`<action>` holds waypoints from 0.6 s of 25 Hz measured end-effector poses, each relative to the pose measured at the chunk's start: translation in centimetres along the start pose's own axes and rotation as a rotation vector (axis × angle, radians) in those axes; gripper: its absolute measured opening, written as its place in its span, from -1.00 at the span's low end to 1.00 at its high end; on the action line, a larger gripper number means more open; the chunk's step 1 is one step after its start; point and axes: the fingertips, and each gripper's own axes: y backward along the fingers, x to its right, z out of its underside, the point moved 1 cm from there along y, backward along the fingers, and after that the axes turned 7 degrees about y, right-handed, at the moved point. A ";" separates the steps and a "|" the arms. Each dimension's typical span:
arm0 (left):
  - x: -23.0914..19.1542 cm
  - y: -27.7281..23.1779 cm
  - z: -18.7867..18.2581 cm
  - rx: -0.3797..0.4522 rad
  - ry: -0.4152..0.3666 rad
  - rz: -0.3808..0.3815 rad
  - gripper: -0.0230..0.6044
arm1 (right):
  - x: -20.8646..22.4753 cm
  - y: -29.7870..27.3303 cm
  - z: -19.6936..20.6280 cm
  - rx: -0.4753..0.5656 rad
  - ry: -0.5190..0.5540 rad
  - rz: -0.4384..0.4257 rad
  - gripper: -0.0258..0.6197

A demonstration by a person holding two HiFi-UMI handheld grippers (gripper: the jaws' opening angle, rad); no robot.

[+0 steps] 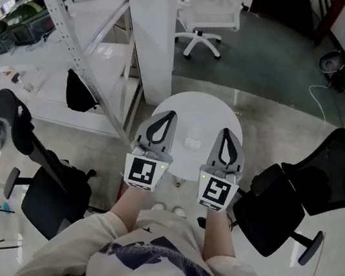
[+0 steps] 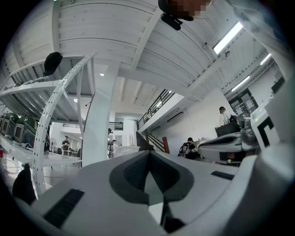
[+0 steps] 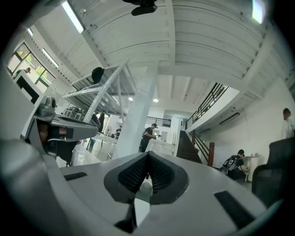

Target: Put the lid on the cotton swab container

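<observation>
In the head view a small pale object [image 1: 192, 143], too small to make out, lies on a round white table [image 1: 199, 106]. I cannot tell whether it is the container or the lid. My left gripper [image 1: 169, 113] hovers over the table's left side, shut and empty. My right gripper [image 1: 224, 132] hovers over the right side, also shut with nothing in it. The object lies between the two, apart from both. The left gripper view shows its jaws [image 2: 148, 152] closed tip to tip, aimed out at the room. In the right gripper view the jaws [image 3: 148, 154] also meet. Neither gripper view shows the table.
A white pillar [image 1: 149, 25] rises just behind the table, with a slanted metal rack [image 1: 56, 10] to its left. Black office chairs stand at the left [image 1: 52, 192] and right [image 1: 285, 209]. A white chair [image 1: 206, 12] is farther back. People stand far off in the room.
</observation>
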 end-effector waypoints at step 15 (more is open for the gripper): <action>-0.4 0.6 0.5 -0.024 -0.014 0.001 -0.94 | -0.4 0.3 0.1 0.022 -0.056 -0.021 -0.90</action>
